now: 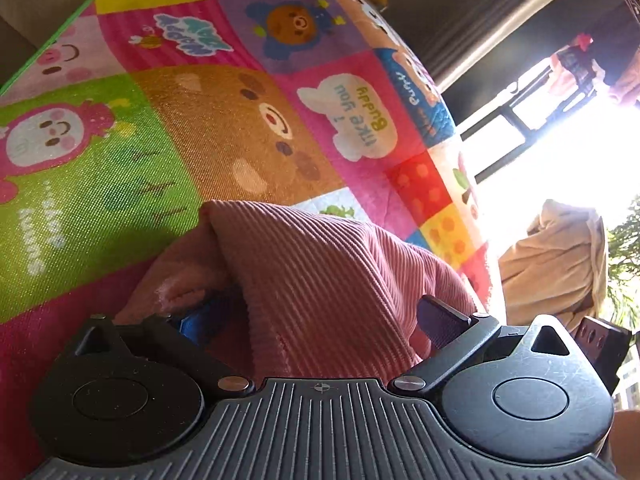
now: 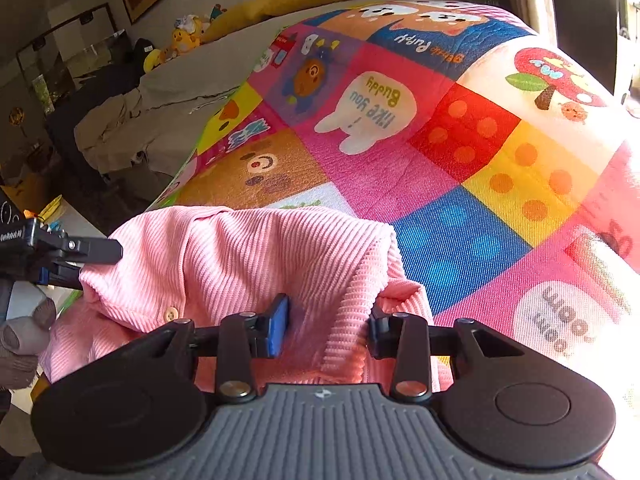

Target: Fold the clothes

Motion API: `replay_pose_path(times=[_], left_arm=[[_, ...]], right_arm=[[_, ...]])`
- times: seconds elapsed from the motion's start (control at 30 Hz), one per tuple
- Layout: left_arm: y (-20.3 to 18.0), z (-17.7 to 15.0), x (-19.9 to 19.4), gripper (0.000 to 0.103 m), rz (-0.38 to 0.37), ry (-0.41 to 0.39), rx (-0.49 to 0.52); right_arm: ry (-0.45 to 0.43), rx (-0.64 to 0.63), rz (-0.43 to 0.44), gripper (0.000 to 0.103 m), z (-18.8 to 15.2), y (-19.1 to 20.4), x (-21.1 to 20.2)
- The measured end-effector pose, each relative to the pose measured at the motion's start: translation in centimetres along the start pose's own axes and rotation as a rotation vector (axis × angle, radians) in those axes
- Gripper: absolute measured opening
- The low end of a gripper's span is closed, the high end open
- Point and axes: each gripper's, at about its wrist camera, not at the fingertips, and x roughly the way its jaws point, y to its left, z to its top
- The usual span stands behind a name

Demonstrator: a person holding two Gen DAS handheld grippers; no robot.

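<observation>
The pink ribbed garment [image 2: 248, 256] lies bunched at the near edge of the patchwork play mat [image 2: 460, 184], with a pale button [image 2: 171, 313] showing on its front and one folded corner standing up like a peak in the left wrist view [image 1: 304, 264].

The right gripper [image 2: 328, 330] has its 2 fingers spread wide, with a ridge of the pink cloth rising between them; the blue pad [image 2: 279, 326] on 1 finger is near the fabric but the jaws are not pinched on it. The left gripper [image 1: 316, 320] also has cloth heaped between its fingers. Whether it is clamping that cloth I cannot tell, since the fabric hides the fingertips; in the right wrist view its fingers [image 2: 88, 250] look close together at the garment's left edge.

My judgement on risk: the cloth is thick and bunched, so a bite here could catch several layers at once and drag the whole bundle instead of 1 edge. The spread right fingers may also slip off the ridge as they close. The garment sits near the mat's edge and could slide off if pulled toward the person.
</observation>
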Motion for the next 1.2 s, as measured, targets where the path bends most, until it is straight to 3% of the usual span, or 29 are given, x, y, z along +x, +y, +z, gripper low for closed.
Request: replay_pose_path(times=[0.1, 0.17, 0.3, 0.37, 0.47, 0.57, 0.73, 0.8, 0.83, 0.9, 0.97, 1.1, 1.2], left_arm=[[-0.7, -0.4, 0.4, 0.059, 0.043, -0.002, 0.068], [-0.8, -0.5, 0.5, 0.056, 0.053, -0.004, 0.084], [-1.5, -0.2, -0.4, 0.029, 0.043, -0.023, 0.135], [-2.6, 0.0, -2.4, 0.028, 0.004, -0.043, 0.179], [-4.1, -0.6, -5.5, 0.028, -0.035, -0.058, 0.249], [-4.4, -2.9, -7.3, 0.031, -0.041, -0.031, 0.294], [-2.1, -6.9, -7.1, 0.065, -0.032, 0.093, 0.285], [-0.7, -7.0, -7.2, 0.079, -0.049, 0.121, 0.235], [-0.2, -6.7, -7.5, 0.084, -0.056, 0.108, 0.211], [0.6, -5.7, -8.0, 0.092, -0.073, 0.079, 0.157], [1.3, -4.2, -8.1, 0.094, -0.102, 0.04, 0.094], [1.6, -2.0, -5.7, 0.094, -0.085, 0.051, 0.018], [1.7, -1.1, -3.3, 0.094, -0.07, 0.096, -0.009]], right_arm=[[-0.017, 0.017, -0.001, 0.038, 0.2, -0.3, 0.1], [-0.013, 0.023, -0.01, 0.036, 0.3, -0.4, 0.9], [-0.039, 0.01, -0.002, 0.026, 0.5, 0.0, 0.1], [-0.078, -0.004, 0.017, 0.024, 0.7, 0.5, -1.7], [-0.128, -0.039, 0.049, 0.024, 0.4, 1.7, -5.5], [-0.116, -0.041, 0.077, 0.024, -1.2, 2.1, -7.5], [0.055, -0.017, 0.038, 0.03, -6.1, 1.7, -5.8], [0.084, -0.021, 0.024, 0.05, -7.1, 1.2, -5.7], [0.08, -0.021, 0.024, 0.055, -7.2, 1.0, -6.0], [0.029, -0.01, 0.032, 0.072, -6.3, 0.4, -7.4], [-0.039, 0.026, 0.062, 0.085, -4.6, -0.3, -8.8], [-0.117, 0.177, 0.155, 0.09, -1.2, -2.5, -8.6], [-0.016, 0.347, 0.24, 0.09, -0.2, -4.8, -4.5]])
